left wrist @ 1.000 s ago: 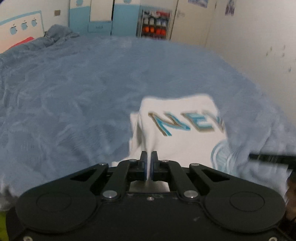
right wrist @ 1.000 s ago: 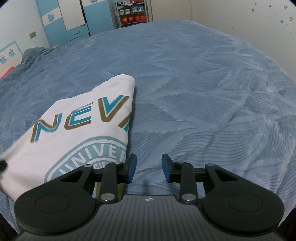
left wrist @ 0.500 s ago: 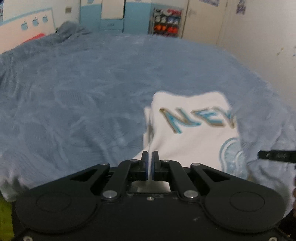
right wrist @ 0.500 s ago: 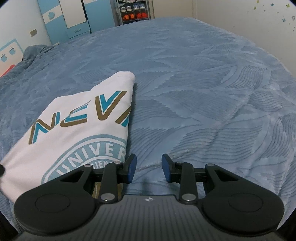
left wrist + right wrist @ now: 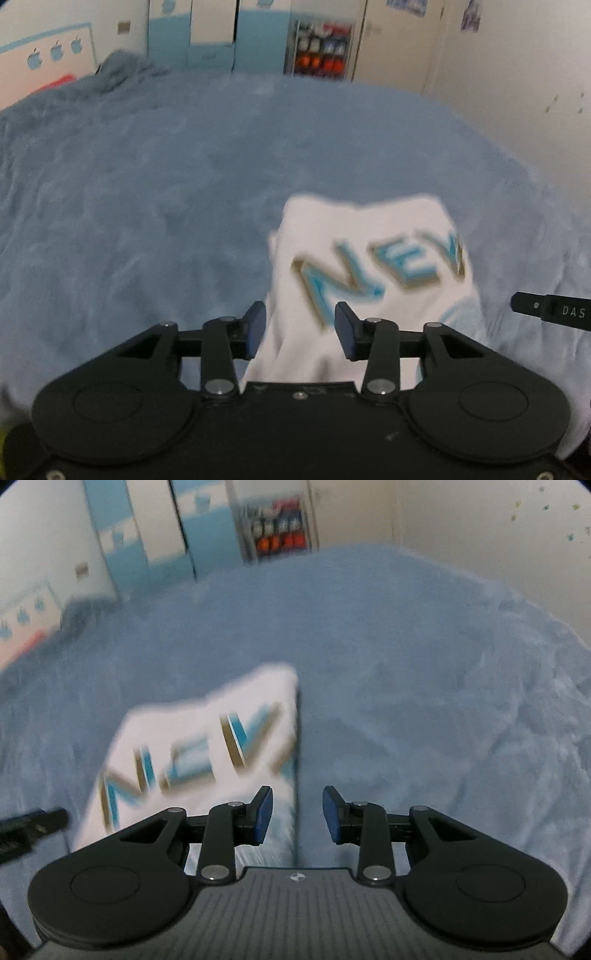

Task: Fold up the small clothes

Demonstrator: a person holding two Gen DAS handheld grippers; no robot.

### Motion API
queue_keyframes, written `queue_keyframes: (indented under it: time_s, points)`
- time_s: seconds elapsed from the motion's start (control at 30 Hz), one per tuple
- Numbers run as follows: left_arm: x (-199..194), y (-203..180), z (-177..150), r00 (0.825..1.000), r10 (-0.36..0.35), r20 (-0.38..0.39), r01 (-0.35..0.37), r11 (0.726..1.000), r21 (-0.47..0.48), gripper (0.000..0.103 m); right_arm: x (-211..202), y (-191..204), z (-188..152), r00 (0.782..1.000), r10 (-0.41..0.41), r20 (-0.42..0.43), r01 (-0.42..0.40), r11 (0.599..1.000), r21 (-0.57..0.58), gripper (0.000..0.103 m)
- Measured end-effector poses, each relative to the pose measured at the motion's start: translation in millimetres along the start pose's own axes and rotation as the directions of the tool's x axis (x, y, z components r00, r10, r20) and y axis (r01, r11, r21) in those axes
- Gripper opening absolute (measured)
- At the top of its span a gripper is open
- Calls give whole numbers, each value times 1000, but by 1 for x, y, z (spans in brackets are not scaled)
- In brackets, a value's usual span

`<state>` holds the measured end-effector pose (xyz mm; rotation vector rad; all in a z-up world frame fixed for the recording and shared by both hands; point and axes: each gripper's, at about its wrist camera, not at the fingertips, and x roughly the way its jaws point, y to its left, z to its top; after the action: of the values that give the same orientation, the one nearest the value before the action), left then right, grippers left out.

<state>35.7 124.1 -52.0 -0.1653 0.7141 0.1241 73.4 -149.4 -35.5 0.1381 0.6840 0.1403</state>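
Both grippers unclamped, nothing pinched.
Left gripper (image 5: 300, 328): jaws spread wide, blue pads (image 5: 256, 328) facing each other, pointing forward and down. Right gripper (image 5: 297, 814): jaws parted about as wide, same forward-down pitch; its fingertip shows at the left view's right edge.

A white T-shirt (image 5: 369, 236) is printed with turquoise letters edged in gold. The bedspread (image 5: 424, 664) is coloured dusty blue.

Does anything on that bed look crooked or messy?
Nothing stands out. The white shirt lies folded on the blue blanket, its lettering cut off at the fold. Both views are blurred, so small wrinkles could escape notice.
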Motion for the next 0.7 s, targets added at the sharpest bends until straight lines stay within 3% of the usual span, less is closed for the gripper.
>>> queue_keyframes:
  time_s: [0.1,0.23,0.3,0.37,0.47,0.57,0.7]
  points:
    - [41,-4,18,1000,-14,-16,14,999,43,47,10,16,12,1000,7,15,-6,999,-46,38]
    - [99,3,37,993,-40,-110,39,999,-16,46,17,22,15,1000,16,17,-15,999,-47,38]
    - [110,4,38,992,-52,-111,49,998,-29,36,23,23,14,1000,8,3,-8,998,-58,38]
    - [106,10,31,993,-59,-106,54,997,-53,16,31,23,11,1000,3,-17,-4,998,-64,38]
    - [97,19,31,996,-63,-67,58,996,-75,11,38,22,9,999,0,-51,-3,998,-57,38]
    - [77,9,38,1000,-6,-6,6,998,-57,4,41,21,7,998,1,-64,-4,999,-46,38]
    - [54,2,39,996,67,53,-64,996,-67,4,40,21,7,998,11,-63,-14,999,-44,38]
